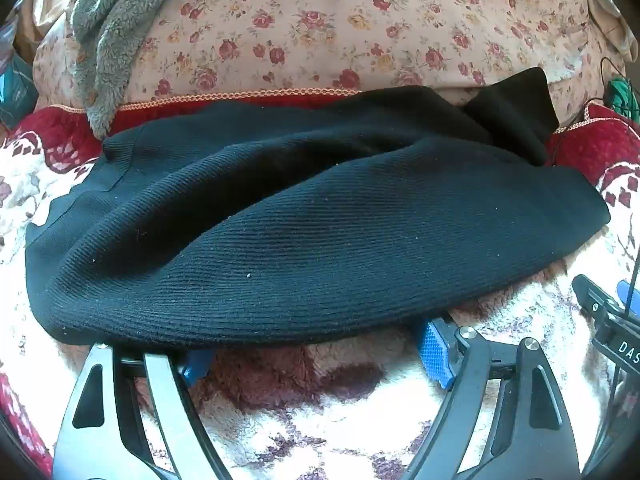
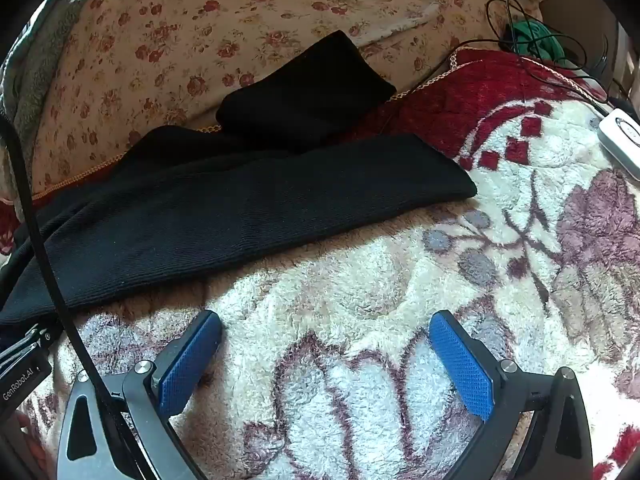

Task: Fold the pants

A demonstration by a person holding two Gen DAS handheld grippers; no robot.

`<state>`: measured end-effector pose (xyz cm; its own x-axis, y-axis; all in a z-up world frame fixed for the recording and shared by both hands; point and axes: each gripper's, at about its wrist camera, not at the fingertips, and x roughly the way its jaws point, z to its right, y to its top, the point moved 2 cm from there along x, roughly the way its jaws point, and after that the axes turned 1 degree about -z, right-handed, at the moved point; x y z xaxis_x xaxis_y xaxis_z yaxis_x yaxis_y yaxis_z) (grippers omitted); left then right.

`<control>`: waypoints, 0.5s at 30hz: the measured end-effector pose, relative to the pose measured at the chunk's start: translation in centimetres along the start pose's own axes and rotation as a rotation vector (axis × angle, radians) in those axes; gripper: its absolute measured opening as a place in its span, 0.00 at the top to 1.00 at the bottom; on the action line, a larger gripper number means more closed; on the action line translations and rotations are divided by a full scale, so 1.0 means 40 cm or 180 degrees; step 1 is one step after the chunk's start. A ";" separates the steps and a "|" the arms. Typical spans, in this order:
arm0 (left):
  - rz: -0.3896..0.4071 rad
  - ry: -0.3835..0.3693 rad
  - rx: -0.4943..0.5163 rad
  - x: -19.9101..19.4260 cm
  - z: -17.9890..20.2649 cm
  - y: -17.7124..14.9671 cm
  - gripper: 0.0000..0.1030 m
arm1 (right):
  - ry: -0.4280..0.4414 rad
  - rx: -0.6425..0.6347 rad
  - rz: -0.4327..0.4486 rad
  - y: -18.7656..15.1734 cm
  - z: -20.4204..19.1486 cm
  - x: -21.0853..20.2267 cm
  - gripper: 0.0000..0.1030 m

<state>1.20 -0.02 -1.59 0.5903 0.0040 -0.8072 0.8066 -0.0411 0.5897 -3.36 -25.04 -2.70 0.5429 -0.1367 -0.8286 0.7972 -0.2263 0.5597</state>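
black pants [image 1: 304,220] at 12 o'clock on fleece blanket [image 2: 360,280] | left gripper [image 1: 316,354] wide, empty | right gripper [image 2: 326,356] wide, empty

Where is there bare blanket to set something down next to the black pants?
Free: the fluffy patterned blanket in front of the black ribbed pants, running right toward the white device; the open right gripper hangs over it. Crowded: behind, the pants meet the floral pillow, and cables lie with the green bundle at the far right.

Pants [image 1: 312,216] on blanket [image 2: 360,280], quilt [image 1: 320,32] behind, cables [image 2: 532,36] far right.
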 end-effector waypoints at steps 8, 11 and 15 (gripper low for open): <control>-0.0079 -0.0025 0.0067 0.000 -0.005 0.002 0.19 | 0.0130 -0.0098 -0.0085 0.019 0.003 0.014 0.00; -0.0087 -0.0050 0.0143 -0.022 -0.001 -0.010 0.20 | 0.0333 -0.0233 -0.0090 0.025 0.004 0.000 0.00; -0.0141 -0.0273 0.0074 -0.061 -0.012 -0.024 0.20 | 0.0609 -0.0059 -0.0058 0.028 0.037 -0.040 0.13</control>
<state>-1.00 0.49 -0.18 0.5485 -0.0793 -0.8324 0.8303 -0.0660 0.5534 -3.75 -26.49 -0.76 0.5671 0.0536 -0.8219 0.8112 -0.2090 0.5461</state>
